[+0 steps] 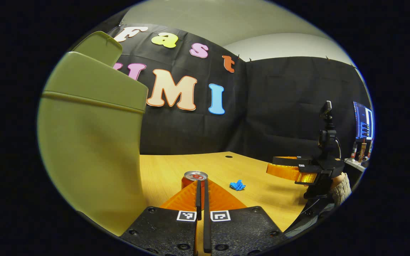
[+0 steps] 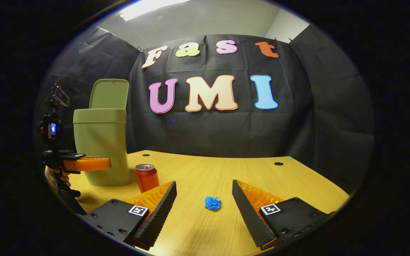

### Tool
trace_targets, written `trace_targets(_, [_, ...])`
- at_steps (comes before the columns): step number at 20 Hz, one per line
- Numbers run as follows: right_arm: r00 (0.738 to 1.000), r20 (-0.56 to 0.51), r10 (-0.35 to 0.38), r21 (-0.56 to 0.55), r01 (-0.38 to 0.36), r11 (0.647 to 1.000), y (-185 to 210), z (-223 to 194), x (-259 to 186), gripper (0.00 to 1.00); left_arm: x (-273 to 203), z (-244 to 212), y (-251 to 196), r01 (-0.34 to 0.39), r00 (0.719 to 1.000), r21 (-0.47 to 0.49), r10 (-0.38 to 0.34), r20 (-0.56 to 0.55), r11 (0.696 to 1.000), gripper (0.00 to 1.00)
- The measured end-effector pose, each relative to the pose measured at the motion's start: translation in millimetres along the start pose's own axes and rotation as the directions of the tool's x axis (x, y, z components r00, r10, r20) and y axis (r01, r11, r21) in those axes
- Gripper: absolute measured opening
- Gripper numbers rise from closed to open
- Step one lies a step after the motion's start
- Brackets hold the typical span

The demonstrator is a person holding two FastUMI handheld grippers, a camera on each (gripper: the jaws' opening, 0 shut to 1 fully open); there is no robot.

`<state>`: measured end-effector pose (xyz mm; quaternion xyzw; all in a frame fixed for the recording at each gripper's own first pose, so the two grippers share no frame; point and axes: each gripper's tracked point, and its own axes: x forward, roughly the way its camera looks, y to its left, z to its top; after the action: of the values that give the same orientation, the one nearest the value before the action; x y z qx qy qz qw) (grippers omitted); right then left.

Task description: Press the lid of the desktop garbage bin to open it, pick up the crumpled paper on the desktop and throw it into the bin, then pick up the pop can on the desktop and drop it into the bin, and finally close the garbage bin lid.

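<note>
Bin (image 2: 101, 149) taken as landmark. It stands on the counter (image 2: 297, 185) with its lid (image 2: 109, 94) tipped up and open.

Right gripper view: whole bin visible, lid upright behind the rim. Pop can (image 2: 147, 176) stands upright just beside the bin's base, toward the counter's middle. Crumpled paper (image 2: 213, 203), blue, lies on the counter well apart from the bin, beyond the can. Right claw (image 2: 205, 199) is spread wide, holding nothing; the paper lies on the counter between and ahead of its fingers, no contact. Left claw (image 2: 93, 163) shows in front of the bin's wall, held level by a hand (image 2: 53, 179) on a pistol-style grip.

Left gripper view: bin wall (image 1: 91, 149) looms very close at the side; interior not visible. Left claw (image 1: 201, 192) has its fingers closed together with nothing between them; the can (image 1: 194, 177) stands just past the tips, probably not touching, though the angle is poor. Paper (image 1: 237, 185) lies farther from the bin than the can. Right claw (image 1: 287, 167) hovers above the counter on the far side from the bin, level, with a sleeve (image 1: 342, 188) behind it.
</note>
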<state>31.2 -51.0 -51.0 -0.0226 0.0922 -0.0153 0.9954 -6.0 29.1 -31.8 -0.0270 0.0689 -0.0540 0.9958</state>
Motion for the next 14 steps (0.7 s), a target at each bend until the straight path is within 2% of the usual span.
trace_targets(3, [0.995, -0.099, 0.01, -0.029, -0.013, 1.0, -16, -13, 25, 0.99, 1, -1, 2, -0.006, 1.0, 0.013, 0.006, -0.01, 1.0, 0.19])
trace_targets(5, [0.988, -0.154, 0.019, -0.055, -0.028, 0.998, -20, -20, 41, 0.99, 0, 2, 2, -0.005, 1.0, 0.031, 0.005, 0.002, 1.0, 0.48])
trace_targets(8, [0.966, -0.252, 0.064, -0.06, -0.082, 0.995, -16, -40, 65, 0.99, -2, 3, 3, -0.01, 1.0, 0.048, 0.01, 0.006, 0.999, 0.84])
trace_targets(9, [0.956, -0.287, 0.061, -0.064, -0.083, 0.995, -17, -48, 72, 0.99, -1, 3, 3, -0.01, 1.0, 0.048, 0.009, 0.008, 0.999, 0.92])
trace_targets(14, [0.894, -0.438, 0.096, -0.037, -0.124, 0.992, -14, -76, 92, 0.98, 0, 4, 4, -0.016, 1.0, 0.052, 0.016, 0.009, 0.999, 0.93])
